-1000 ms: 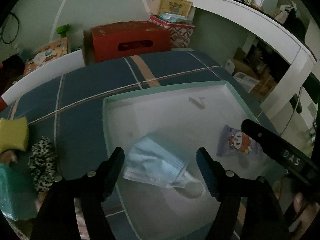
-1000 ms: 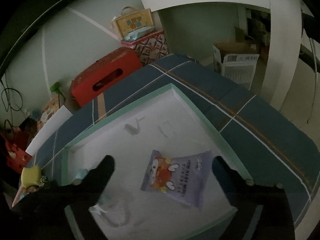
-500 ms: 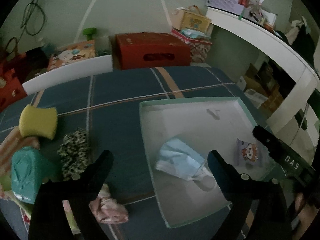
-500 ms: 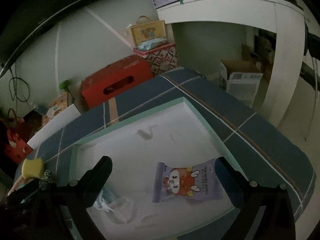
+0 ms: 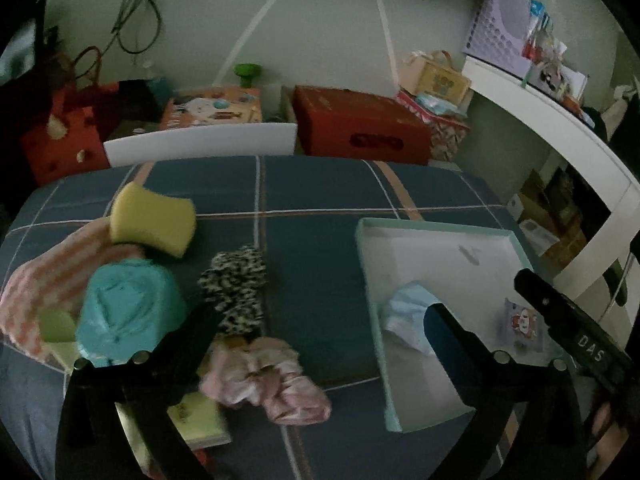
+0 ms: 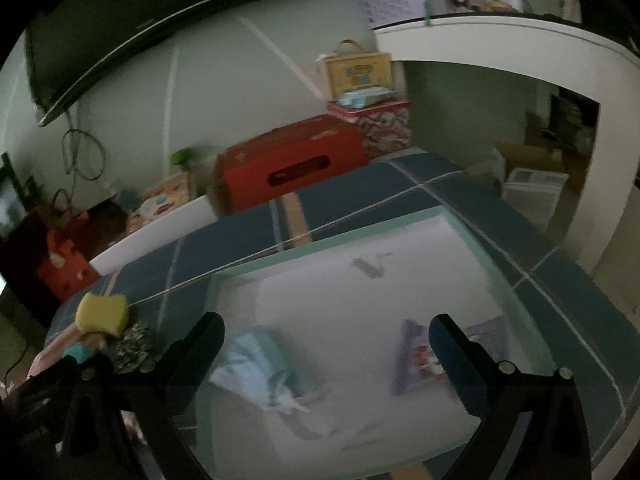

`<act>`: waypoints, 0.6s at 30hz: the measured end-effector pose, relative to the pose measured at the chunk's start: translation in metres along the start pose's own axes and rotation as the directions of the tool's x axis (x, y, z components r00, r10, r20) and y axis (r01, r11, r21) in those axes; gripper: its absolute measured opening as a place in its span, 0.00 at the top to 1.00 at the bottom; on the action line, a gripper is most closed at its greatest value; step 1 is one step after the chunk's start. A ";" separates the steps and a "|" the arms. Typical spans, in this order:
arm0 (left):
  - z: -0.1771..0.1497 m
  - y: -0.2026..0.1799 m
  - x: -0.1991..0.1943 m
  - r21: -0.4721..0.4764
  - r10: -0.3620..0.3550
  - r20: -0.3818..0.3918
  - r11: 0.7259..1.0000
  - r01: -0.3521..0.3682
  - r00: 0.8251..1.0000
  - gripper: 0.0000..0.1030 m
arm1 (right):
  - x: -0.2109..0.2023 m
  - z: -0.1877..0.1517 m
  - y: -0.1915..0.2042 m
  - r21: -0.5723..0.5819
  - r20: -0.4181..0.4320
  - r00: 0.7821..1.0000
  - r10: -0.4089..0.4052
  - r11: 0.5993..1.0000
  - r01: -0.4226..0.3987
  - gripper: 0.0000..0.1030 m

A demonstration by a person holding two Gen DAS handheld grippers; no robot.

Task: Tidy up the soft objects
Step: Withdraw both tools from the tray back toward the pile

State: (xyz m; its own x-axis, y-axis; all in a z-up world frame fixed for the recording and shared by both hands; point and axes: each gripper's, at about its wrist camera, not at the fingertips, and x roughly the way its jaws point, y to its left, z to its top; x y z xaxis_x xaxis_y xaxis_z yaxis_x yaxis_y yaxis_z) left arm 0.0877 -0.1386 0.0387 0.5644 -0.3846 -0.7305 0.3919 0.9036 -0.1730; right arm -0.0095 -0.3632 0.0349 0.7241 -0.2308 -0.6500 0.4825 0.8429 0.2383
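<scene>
Background's pretty cluttered: a big red box (image 5: pixel 362 124) with a handle slot sits on the floor past the far edge, next to a patterned box (image 5: pixel 448 136). There's a white shelf (image 5: pixel 560 120) curving along the right, and cables (image 5: pixel 138 20) hanging on the wall.

Yellow sponge (image 5: pixel 152 225), leopard-print scrunchie (image 5: pixel 236 288), pink scrunchie (image 5: pixel 266 380), mint-rimmed white tray (image 5: pixel 370 292), navy plaid cloth (image 5: pixel 312 196).

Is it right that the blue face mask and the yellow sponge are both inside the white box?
Not quite. The blue face mask is inside the white box, but the yellow sponge sits outside it on the blue checked cloth, on the side where the other soft things lie. The left wrist view shows this.
</scene>
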 end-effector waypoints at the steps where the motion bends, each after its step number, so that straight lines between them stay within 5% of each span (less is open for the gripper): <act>1: -0.002 0.004 -0.004 -0.005 0.005 0.005 1.000 -0.005 1.000 0.00 | 0.000 -0.001 0.005 -0.006 -0.005 1.000 0.012 1.000 -0.012 0.00; 9: -0.012 0.066 -0.034 -0.145 0.026 -0.025 0.989 -0.029 0.999 0.00 | -0.002 -0.018 0.066 -0.115 -0.063 0.990 0.126 0.985 -0.132 0.00; 18: -0.021 0.141 -0.082 -0.220 0.257 -0.009 0.942 -0.253 0.966 0.00 | -0.007 -0.044 0.134 -0.202 -0.161 0.953 0.258 0.936 -0.287 0.00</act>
State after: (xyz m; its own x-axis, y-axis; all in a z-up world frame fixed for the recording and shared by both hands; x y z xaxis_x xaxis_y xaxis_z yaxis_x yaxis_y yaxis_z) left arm 0.0813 0.0240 0.0605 0.6395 -0.1376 -0.7564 0.0669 0.9901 -0.1236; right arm 0.0282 -0.2277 0.0401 0.7350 0.0754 -0.6738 0.1442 0.9537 0.2640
